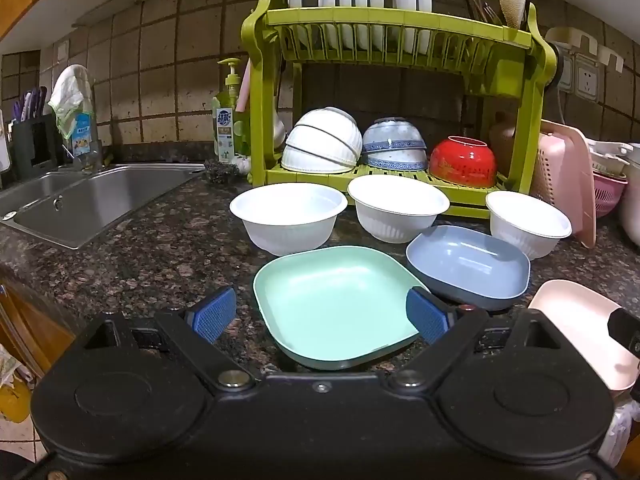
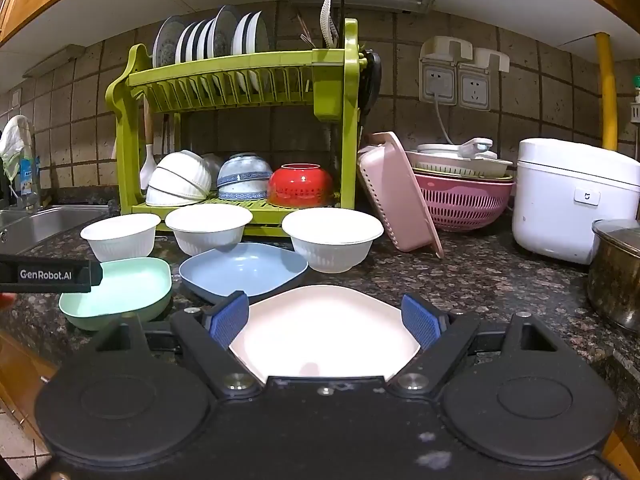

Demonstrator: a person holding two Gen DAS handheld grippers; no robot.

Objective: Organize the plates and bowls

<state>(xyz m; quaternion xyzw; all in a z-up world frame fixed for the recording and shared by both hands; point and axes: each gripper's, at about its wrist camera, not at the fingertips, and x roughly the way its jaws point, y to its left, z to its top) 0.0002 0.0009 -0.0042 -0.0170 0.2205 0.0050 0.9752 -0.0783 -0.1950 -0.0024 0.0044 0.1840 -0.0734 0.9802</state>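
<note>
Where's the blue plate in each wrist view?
Left wrist: blue plate right of centre, behind the right fingertip, beside the green plate.
Right wrist: blue plate left of centre, above the left fingertip.
Shared landmark: red bowl on the rack's lower shelf.

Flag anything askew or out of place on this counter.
The pink basket leans tilted against the green rack instead of lying flat. The white ribbed bowls on the lower shelf sit nested at a slant. Nothing looks spilled or broken.
</note>
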